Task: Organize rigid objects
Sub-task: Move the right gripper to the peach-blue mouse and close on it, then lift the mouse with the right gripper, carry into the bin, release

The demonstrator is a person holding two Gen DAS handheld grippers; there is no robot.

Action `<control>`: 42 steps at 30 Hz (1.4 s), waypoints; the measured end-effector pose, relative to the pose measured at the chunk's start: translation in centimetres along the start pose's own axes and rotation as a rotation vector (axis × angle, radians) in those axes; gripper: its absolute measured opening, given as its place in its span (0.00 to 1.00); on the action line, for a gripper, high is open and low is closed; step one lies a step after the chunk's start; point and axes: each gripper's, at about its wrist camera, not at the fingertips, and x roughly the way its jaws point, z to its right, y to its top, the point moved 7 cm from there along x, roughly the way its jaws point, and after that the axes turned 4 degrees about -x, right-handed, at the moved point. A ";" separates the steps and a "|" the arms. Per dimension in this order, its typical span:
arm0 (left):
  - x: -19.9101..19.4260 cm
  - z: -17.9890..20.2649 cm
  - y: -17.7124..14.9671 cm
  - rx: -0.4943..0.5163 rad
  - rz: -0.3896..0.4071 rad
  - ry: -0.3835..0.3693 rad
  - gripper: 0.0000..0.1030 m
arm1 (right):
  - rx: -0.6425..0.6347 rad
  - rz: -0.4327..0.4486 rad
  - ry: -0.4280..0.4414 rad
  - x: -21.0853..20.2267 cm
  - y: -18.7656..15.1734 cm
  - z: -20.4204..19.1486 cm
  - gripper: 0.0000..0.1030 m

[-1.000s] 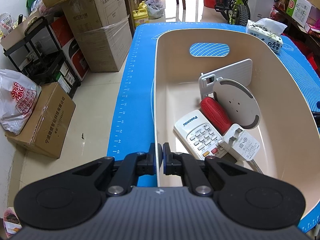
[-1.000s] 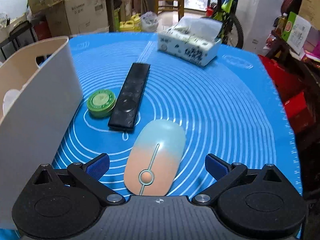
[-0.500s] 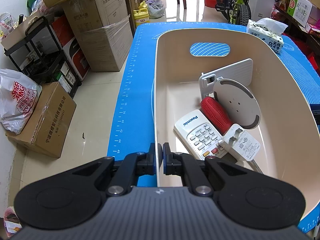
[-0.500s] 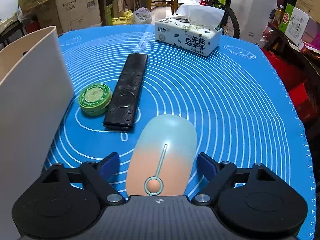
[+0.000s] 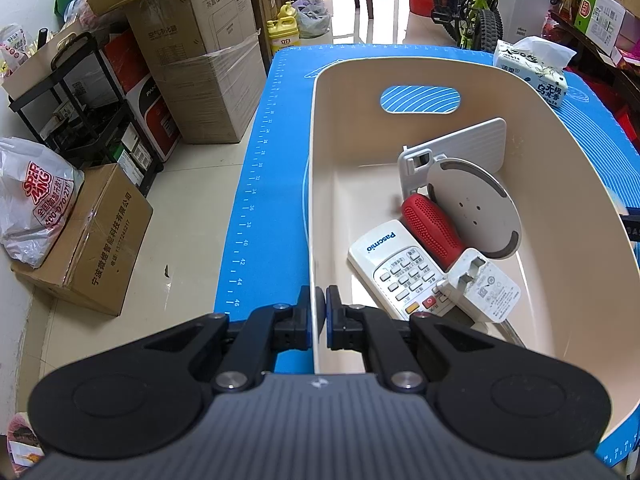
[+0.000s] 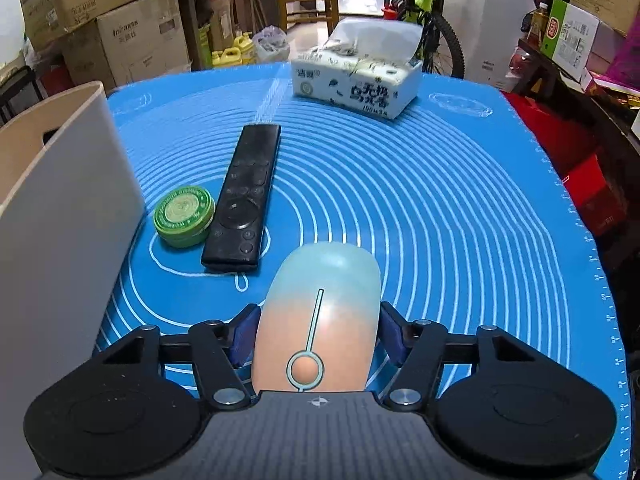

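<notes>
The left gripper (image 5: 321, 312) is clamped on the near rim of the cream plastic bin (image 5: 316, 184), one pad on each side of the wall. Inside the bin lie a white button remote (image 5: 394, 264), a red ribbed handle (image 5: 432, 228), a white plug adapter (image 5: 484, 288) and a white round-based stand (image 5: 472, 204). The bin sits on the blue ringed silicone mat (image 6: 440, 208). To its right on the mat rest a green round tin (image 6: 184, 216), touching a black slim remote (image 6: 244, 200), and further back a white tissue pack (image 6: 356, 80). The right gripper (image 6: 318, 334) has just been closing around the peach-and-mint computer mouse (image 6: 320, 320), and its blue pads now meet both flanks.
</notes>
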 end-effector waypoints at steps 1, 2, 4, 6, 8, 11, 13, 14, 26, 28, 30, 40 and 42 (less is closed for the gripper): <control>0.0 0.0 0.0 0.000 0.000 0.000 0.07 | -0.003 0.007 0.001 -0.3 0.1 0.1 0.63; 0.0 0.0 0.0 0.000 0.000 0.000 0.07 | -0.004 0.015 -0.002 -0.6 0.2 0.2 0.63; 0.0 0.0 0.0 0.000 0.000 0.001 0.07 | -0.003 0.030 0.001 -1.4 0.5 0.4 0.62; 0.0 0.0 0.0 -0.001 0.000 0.000 0.07 | 0.004 0.034 0.003 -1.7 0.6 0.7 0.62; 0.0 0.0 0.0 0.000 0.000 0.001 0.07 | 0.002 0.039 -0.002 -1.9 0.6 0.9 0.62; 0.0 0.0 0.0 0.000 -0.001 0.000 0.07 | 0.004 0.042 0.000 -1.9 0.5 1.1 0.62; 0.0 0.0 0.0 0.001 0.000 0.000 0.07 | 0.007 0.047 0.007 -2.0 0.4 1.1 0.62; 0.0 0.0 0.0 0.001 -0.001 0.000 0.07 | 0.006 0.051 0.009 -2.1 0.4 1.1 0.62; 0.0 0.0 0.0 0.000 0.000 0.001 0.07 | 0.004 0.134 0.028 -5.0 1.9 1.4 0.62; 0.0 0.0 0.0 0.000 0.000 0.000 0.07 | 0.002 0.155 0.037 -6.0 2.4 1.4 0.62; 0.0 0.0 0.0 0.000 0.000 0.000 0.07 | -0.007 0.180 0.046 -7.1 2.9 1.2 0.62; 0.0 0.0 0.0 0.000 0.000 0.000 0.07 | -0.133 0.309 0.133 -13.7 5.7 -3.1 0.62; 0.0 0.0 0.0 0.000 0.000 0.000 0.07 | -0.160 0.334 0.160 -15.0 6.2 -4.4 0.62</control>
